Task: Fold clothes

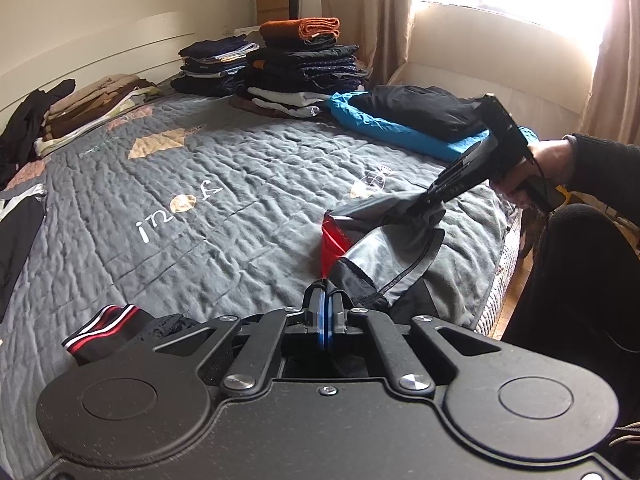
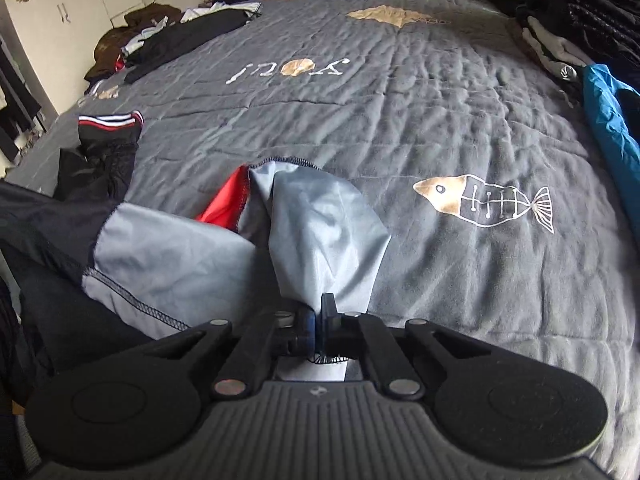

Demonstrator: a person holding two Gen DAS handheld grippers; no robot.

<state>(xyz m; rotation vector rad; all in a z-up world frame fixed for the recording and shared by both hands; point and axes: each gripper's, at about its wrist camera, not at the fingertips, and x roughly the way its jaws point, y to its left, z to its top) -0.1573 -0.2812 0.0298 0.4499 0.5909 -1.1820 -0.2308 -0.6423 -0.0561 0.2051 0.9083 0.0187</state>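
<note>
A grey quilt (image 2: 400, 120) with a fish print covers the bed. At its near edge lies the garment (image 2: 320, 232): light grey panels, black sections with dark overlock seams, and a red lining showing at one opening. It is rumpled, partly lifted off the quilt. The right gripper (image 2: 318, 326) is closed, pinching a bunched grey fold. The left gripper (image 1: 325, 312) is also closed, blue pads pressed together at the garment's black-and-grey edge; whether cloth lies between them I cannot tell.
</note>
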